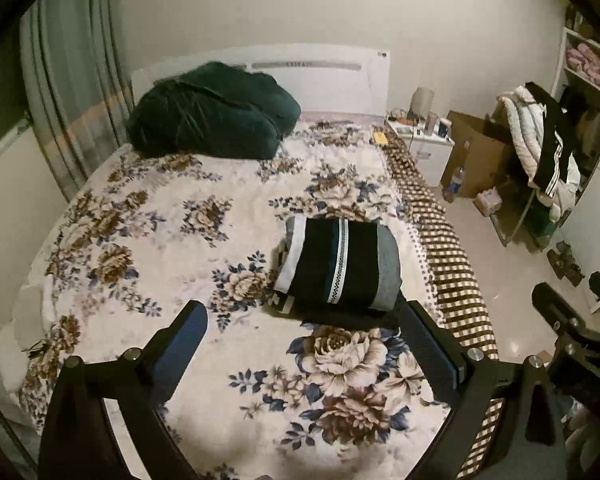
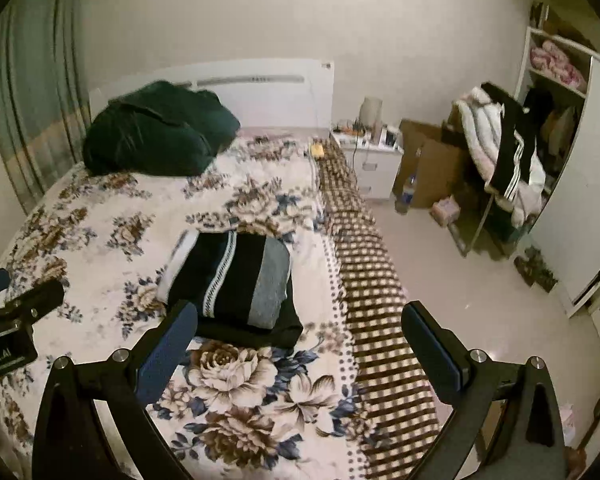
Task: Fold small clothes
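Left gripper [image 1: 304, 316] spread wide, nothing held, above the floral bedspread [image 1: 140, 248]. Right gripper [image 2: 298, 320] likewise wide, empty. Just beyond the fingertips: folded clothes stack [image 1: 336, 268], black with white trim and a grey band, lying on the bed near its right edge. Farther back, dark green bundle [image 1: 212, 116] against the headboard [image 1: 332, 88].
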### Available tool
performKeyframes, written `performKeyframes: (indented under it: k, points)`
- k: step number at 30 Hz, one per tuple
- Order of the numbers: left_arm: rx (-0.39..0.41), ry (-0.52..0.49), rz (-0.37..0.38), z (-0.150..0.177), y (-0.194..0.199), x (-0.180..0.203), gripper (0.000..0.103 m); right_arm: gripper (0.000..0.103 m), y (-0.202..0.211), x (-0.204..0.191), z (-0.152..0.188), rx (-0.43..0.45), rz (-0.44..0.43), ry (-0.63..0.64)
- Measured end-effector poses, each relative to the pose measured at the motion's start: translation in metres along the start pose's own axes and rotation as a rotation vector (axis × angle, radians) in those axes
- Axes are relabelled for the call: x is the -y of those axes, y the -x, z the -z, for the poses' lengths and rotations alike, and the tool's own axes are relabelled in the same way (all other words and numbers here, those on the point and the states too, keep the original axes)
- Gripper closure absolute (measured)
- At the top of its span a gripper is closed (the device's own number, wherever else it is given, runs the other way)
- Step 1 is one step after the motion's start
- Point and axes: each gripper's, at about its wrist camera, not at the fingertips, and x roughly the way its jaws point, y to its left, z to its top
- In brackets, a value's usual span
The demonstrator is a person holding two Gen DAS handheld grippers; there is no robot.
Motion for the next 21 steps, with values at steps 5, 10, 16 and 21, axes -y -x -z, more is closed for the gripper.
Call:
performKeyframes:
  k: [5,10,16,21]
  points:
    - [0.051,-0.008,-0.021,-0.002,0.051,-0.005,0.004,0.0,0.069,0.0,-0.013,0.03,-0.021,-0.015]
    - [0.087,-0.023,-0.031,-0.001,0.087,-0.009,0.004,0.0,0.122,0.001,-0.019,0.044,-0.038,-0.03]
    - [0.105,-0.025,-0.029,0.001,0.111,-0.01,0.004,0.0,0.17,0.001,-0.019,0.051,-0.052,-0.04]
    - [0.101,-0.019,-0.01,0.006,0.12,-0.007,0.002,0.0,0.197,0.002,-0.018,0.06,-0.054,-0.047]
